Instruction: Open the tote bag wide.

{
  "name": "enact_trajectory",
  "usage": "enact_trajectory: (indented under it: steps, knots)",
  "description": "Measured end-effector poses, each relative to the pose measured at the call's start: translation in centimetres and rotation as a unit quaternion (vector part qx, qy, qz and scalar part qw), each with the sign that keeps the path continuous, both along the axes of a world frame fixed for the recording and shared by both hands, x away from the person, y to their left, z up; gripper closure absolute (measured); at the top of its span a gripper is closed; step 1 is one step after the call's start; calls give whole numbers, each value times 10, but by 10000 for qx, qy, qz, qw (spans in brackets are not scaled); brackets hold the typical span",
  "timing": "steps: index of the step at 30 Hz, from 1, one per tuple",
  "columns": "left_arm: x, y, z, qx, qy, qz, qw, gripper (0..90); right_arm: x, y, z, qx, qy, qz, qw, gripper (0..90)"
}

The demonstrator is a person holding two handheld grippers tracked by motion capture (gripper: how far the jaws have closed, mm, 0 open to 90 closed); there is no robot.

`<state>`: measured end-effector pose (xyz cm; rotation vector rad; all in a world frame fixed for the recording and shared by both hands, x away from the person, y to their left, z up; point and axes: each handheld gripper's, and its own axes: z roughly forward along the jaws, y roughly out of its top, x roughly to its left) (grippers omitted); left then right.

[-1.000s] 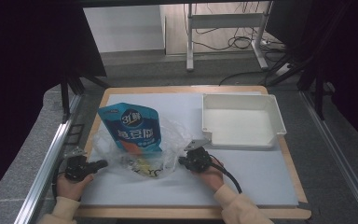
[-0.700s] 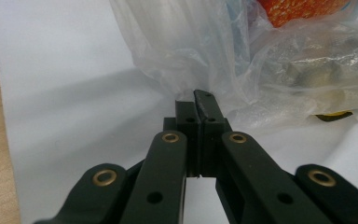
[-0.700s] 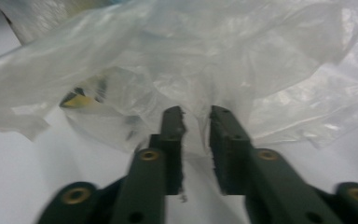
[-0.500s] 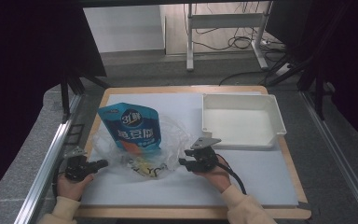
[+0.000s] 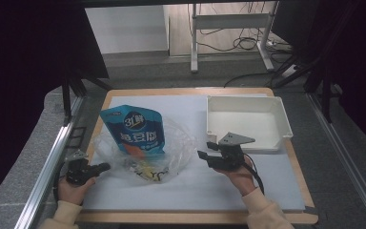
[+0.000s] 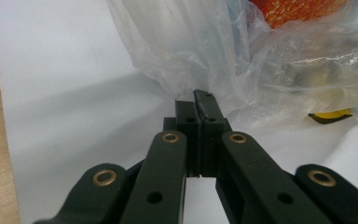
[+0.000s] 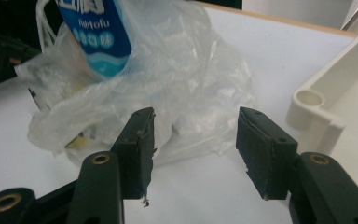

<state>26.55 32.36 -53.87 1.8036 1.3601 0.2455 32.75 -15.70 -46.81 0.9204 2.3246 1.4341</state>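
**Onlooker:** While the clear plastic bag lies slumped on the white mat, left of centre, I'd rate it as thin, limp film: light, slippery, easily torn, with no shape of its own. The blue tofu-snack pouch sticks out of its far end, and small packets, one with a yellow patch, sit inside near the front.

**Inspector:** Where would one take hold?

**Onlooker:** At a gathered fold of the rim or a handle loop, I judge, never on a flat stretch, which would slide out. The contents look light but loose, so lifting one edge alone could tip them out.

**Inspector:** The grippers?

**Onlooker:** The left gripper has its jaws pressed together at the bag's near-left edge, tips touching the film; a pinch of plastic appears caught there, though I cannot be certain how much. The right gripper has just been opening; its jaws stand apart with nothing between them, aimed at the bag's right flank from just beside it.

**Inspector:** Surroundings?

**Onlooker:** A white tray stands to the right, apart from the bag, on the wooden table.
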Motion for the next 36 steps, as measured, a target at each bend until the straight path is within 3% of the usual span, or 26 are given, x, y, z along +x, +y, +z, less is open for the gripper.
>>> enact_trajectory:
  steps: [6, 12, 18, 26, 34, 36]
  knots:
    - [0, 0, 0, -10, -5, 19, 10000, 900, 8, 8, 9, 35, -119, 89, 9999, 458]
    - [0, 0, 0, 2, -8, 11, 10000, 900, 26, 20, 29, 251, -231, 113, 9994, 449]
    - [0, 1, 0, 0, -16, -10, 10000, 900, 48, 44, 43, 162, -229, 195, 9994, 446]
    - [0, 1, 0, -11, -15, -12, 10000, 900, 69, 80, 35, -144, -35, 347, 9993, 445]
    - [0, 2, -1, -1, -8, -6, 10000, 900, 81, 91, 20, -56, 413, 491, 9979, 516]
    - [0, 2, -1, -5, -7, -8, 10000, 900, 81, 94, 17, -155, 448, 555, 9973, 569]
